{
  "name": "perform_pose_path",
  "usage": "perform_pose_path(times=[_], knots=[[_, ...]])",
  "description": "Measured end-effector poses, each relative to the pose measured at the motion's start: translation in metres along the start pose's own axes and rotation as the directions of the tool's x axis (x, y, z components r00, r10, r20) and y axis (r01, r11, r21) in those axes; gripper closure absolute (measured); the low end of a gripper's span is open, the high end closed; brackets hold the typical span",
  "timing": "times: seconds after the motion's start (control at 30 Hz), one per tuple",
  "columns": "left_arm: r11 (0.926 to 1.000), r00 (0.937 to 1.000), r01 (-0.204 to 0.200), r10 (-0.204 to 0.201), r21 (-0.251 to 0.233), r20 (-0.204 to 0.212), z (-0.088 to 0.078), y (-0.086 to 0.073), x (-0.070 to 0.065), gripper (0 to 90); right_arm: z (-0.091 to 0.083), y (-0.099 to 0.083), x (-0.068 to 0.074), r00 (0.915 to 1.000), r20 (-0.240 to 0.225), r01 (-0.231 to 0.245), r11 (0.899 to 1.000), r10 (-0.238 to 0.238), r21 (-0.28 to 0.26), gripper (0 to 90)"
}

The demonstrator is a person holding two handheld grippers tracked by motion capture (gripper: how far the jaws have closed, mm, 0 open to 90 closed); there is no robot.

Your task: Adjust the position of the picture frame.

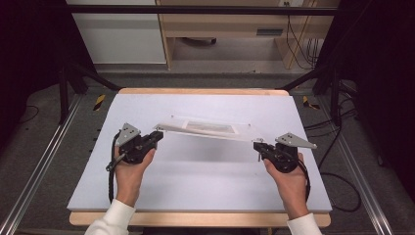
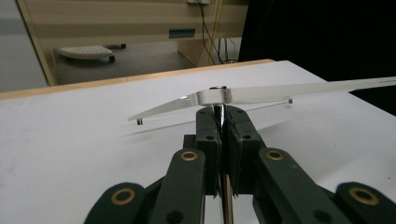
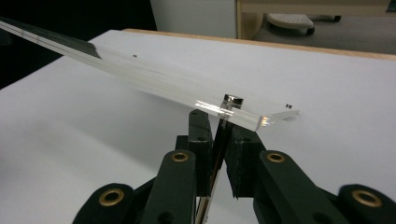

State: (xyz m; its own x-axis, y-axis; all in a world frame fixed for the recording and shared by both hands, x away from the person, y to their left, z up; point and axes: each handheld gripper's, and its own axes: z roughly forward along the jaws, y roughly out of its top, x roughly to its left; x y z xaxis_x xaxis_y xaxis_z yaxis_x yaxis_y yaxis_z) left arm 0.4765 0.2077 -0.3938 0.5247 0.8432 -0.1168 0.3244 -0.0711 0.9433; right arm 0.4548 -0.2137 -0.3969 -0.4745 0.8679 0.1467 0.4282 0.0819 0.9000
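Item: clear acrylic panel [image 1: 208, 129], rectangular, thin, with a small metal post [image 2: 218, 93] at each corner and a pale printed patch near its middle. Held above the white table [image 1: 195, 186], off the surface, casting a soft shadow below; the end at the left gripper sits somewhat higher than the end at the right gripper.

Left gripper [image 1: 155, 137]: at the panel's left end, jaws closed tight on a metal post [image 2: 218, 112] under the corner, seen close in the left gripper view. Left hand [image 1: 128, 169] beneath it, forearm reaching in from the table's near edge, white sleeve [image 1: 112, 220] at the wrist.

Right gripper [image 1: 258, 146]: at the panel's right end, jaws clamped on a second metal post [image 3: 231, 100] through that corner. Right hand [image 1: 289, 178] behind it, forearm likewise from the near edge.

Both grippers point inward toward the panel.
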Motion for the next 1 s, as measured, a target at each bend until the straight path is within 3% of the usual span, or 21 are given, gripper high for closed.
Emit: perform_pose_path(times=[0.17, 0.37, 1.0], knots=[[0.9997, 0.9999, 0.014, -0.014, 0.017, -0.001, -0.001, -0.016, 0.002, 83.2, 0.002, -0.005, 0.001, 0.9999, 0.002, 0.011, 1.0, -0.011, 0.004, 81.9], [0.9992, 0.9999, 0.01, -0.011, 0.038, 0.006, -0.004, -0.022, -0.001, 83.0, 0.002, -0.007, 0.003, 0.9995, 0.016, 0.026, 0.999, -0.026, 0.02, 82.2], [0.9945, 0.9997, -0.018, 0.016, 0.103, 0.018, -0.009, -0.039, -0.011, 82.8, 0.001, -0.026, -0.001, 0.9998, 0.021, 0.003, 0.998, -0.005, 0.058, 83.7]])
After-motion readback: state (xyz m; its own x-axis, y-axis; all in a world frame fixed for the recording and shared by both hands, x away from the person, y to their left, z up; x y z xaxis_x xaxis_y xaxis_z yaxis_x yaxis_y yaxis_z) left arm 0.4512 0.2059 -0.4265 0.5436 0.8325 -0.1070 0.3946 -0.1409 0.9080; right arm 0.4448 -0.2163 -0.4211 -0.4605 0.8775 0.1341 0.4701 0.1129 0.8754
